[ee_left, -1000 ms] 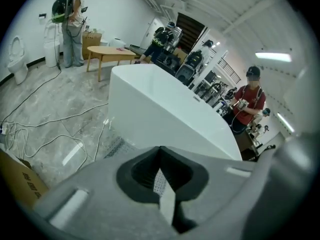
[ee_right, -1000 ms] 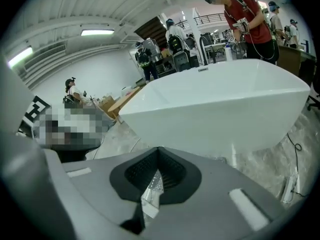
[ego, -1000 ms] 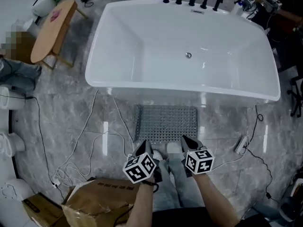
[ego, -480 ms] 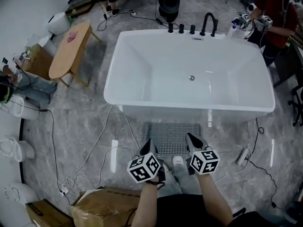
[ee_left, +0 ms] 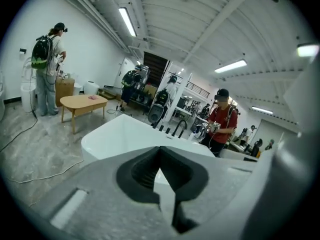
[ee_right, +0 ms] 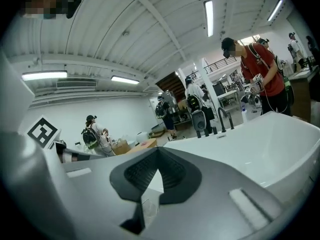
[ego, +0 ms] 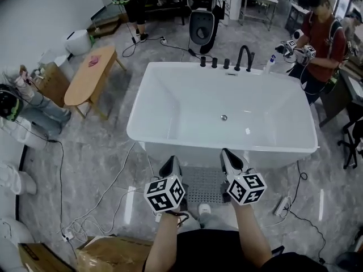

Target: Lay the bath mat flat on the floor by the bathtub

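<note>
The grey perforated bath mat (ego: 204, 187) lies flat on the marble floor against the front of the white bathtub (ego: 170, 103). Both grippers hang above it, pointing at the tub's near wall. My left gripper (ego: 170, 164) is shut with nothing between its jaws, and my right gripper (ego: 228, 154) is also shut and empty. In the left gripper view the left gripper (ee_left: 160, 151) shows closed tips with the bathtub (ee_left: 117, 134) beyond. In the right gripper view the right gripper (ee_right: 157, 151) is closed too, with the bathtub (ee_right: 270, 144) behind it. The mat is partly hidden by the grippers.
Cables (ego: 108, 191) trail over the floor at the left, a power strip (ego: 282, 205) lies at the right, and a cardboard box (ego: 110, 254) sits at my feet. A wooden table (ego: 91, 75) stands left of the tub. A person in a red shirt (ego: 320, 44) stands by the black faucet (ego: 244, 55).
Both grippers have risen away from the mat's near edge toward the tub wall. The head view has lifted and shows more of the room. The mat stays flat.
</note>
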The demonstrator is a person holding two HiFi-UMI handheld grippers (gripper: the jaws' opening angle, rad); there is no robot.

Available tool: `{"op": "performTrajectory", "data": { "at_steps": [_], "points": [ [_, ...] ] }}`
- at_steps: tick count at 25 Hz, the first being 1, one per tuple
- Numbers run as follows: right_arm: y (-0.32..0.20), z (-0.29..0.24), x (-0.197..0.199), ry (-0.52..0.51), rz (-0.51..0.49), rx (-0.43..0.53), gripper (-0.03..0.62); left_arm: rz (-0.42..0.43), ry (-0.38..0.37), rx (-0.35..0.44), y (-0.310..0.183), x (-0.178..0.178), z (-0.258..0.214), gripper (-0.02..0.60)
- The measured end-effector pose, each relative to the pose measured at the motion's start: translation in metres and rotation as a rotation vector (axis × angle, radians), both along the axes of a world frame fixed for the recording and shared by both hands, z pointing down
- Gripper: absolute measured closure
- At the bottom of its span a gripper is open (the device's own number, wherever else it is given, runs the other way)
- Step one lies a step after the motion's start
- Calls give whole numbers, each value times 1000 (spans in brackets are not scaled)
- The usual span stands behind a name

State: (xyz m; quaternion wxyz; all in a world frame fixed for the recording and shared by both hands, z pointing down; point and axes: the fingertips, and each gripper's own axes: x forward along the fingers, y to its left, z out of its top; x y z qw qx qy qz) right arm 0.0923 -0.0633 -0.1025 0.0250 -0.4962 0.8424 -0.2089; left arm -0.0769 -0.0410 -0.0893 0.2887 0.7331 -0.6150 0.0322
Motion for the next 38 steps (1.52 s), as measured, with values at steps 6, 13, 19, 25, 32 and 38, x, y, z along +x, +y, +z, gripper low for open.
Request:
{"op": "performTrajectory", "data": {
  "at_steps": [6, 13, 19, 25, 32, 38],
  "points": [
    [-9, -52, 2, -8, -10, 85, 588, 3, -33, 118, -8, -7, -52, 577],
    [-7, -104, 4, 15, -44, 202, 588, 4, -56, 232, -11, -3, -98, 577],
    [-11, -128, 13, 34, -51, 242, 588, 12, -111, 311, -19, 4, -139, 577],
    [-16, -140, 21, 71, -43, 287, 588, 42, -127, 358, -23, 23, -152, 577],
    [-22, -148, 23, 75, -45, 311, 588, 42, -136, 373, -29, 25, -157, 577],
    [-23, -149, 23, 62, -60, 302, 588, 25, -131, 343, -30, 18, -150, 577]
  ]
}}
